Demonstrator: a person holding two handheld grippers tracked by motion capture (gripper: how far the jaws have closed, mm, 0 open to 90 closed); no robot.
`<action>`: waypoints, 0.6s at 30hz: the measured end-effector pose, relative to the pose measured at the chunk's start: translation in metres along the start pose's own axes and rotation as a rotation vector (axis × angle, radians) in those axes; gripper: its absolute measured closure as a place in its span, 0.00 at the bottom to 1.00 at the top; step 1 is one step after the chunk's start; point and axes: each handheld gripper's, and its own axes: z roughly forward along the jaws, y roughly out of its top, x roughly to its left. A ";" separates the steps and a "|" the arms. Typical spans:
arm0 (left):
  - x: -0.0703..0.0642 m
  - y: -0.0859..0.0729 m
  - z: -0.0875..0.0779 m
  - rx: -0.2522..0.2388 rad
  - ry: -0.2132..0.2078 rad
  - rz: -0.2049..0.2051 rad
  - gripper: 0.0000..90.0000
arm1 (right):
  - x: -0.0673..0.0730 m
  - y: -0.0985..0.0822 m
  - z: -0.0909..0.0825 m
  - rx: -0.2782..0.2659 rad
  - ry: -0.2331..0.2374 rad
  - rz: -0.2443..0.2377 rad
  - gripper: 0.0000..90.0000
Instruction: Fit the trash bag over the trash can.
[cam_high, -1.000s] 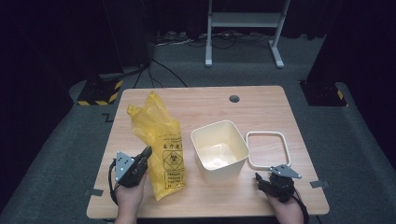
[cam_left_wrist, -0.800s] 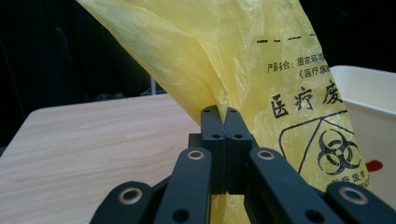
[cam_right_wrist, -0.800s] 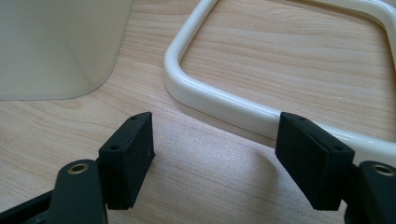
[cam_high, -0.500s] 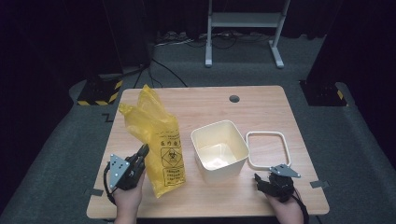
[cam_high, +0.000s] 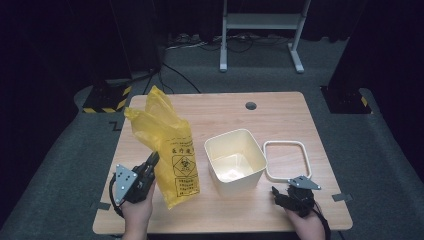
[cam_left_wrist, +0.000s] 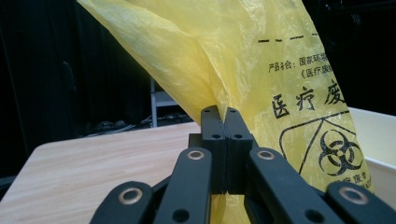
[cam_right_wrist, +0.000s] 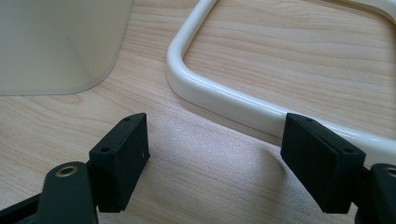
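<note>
A yellow biohazard bag (cam_high: 170, 145) stands partly raised on the left of the wooden table (cam_high: 280, 115). My left gripper (cam_high: 152, 162) is shut on its left edge, and the left gripper view shows the plastic (cam_left_wrist: 280, 70) pinched between the closed jaws of that gripper (cam_left_wrist: 225, 114). A cream bin (cam_high: 235, 160) sits in the middle, with its loose cream rim ring (cam_high: 265, 160) lying flat to its right. My right gripper (cam_high: 276, 194) rests low near the front edge. Its jaws have just been opening, and that gripper (cam_right_wrist: 215, 130) has only bare table between them. The ring (cam_right_wrist: 224, 102) lies just beyond, and the bin wall (cam_right_wrist: 56, 46) is at upper left.
A round cable hole (cam_high: 251, 106) sits near the table's far edge. Beyond the table a white stand (cam_high: 260, 30) and cables lie on the dark floor, and a yellow-and-black striped block (cam_high: 105, 100) sits off the far left corner.
My left gripper has moved up and a little left with the bag, so the bag stands taller. The right hand has stayed put.
</note>
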 end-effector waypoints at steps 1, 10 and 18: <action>0.000 0.003 0.000 -0.008 0.001 -0.001 0.99 | 0.000 0.000 0.000 0.001 0.000 -0.001 0.26; -0.007 0.019 0.004 -0.053 -0.009 0.004 0.99 | 0.000 0.000 0.000 0.004 0.008 -0.007 0.26; -0.015 0.026 0.011 -0.074 -0.030 -0.011 0.99 | 0.000 0.000 0.001 0.014 0.021 -0.004 0.26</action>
